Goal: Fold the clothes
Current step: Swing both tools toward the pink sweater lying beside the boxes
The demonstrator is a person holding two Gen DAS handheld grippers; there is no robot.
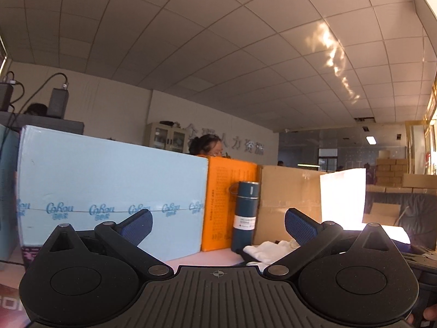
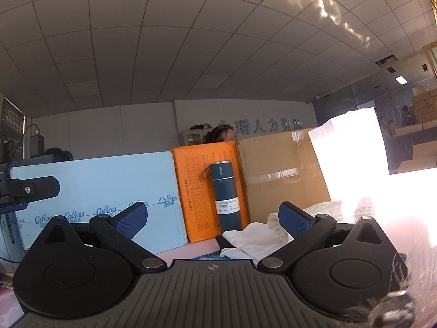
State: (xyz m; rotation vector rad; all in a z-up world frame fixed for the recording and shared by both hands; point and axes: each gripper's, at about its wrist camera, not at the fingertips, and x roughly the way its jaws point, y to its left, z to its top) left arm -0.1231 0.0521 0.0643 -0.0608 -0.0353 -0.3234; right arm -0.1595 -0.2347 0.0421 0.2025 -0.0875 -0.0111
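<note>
White folded clothes (image 1: 269, 250) lie on the pink tabletop, low and just right of centre in the left wrist view, over a dark garment (image 1: 245, 257). My left gripper (image 1: 218, 225) is open above the table, nothing between its blue pads (image 1: 136, 227). In the right wrist view the white clothes (image 2: 251, 239) sit in front of a cream knitted piece (image 2: 275, 222), with a dark garment (image 2: 222, 240) under them. My right gripper (image 2: 213, 218) is open and holds nothing; its right pad (image 2: 293, 220) overlaps the knit in the image.
Along the table's far side stand a light blue carton (image 1: 109, 188), an orange box (image 1: 229, 202), a brown carton (image 1: 289, 199) and a dark blue vacuum bottle (image 1: 244, 213). A person's head (image 1: 207, 145) shows behind the boxes. Strong glare (image 2: 382, 177) washes out the right. The other gripper's body (image 2: 27, 188) shows at left.
</note>
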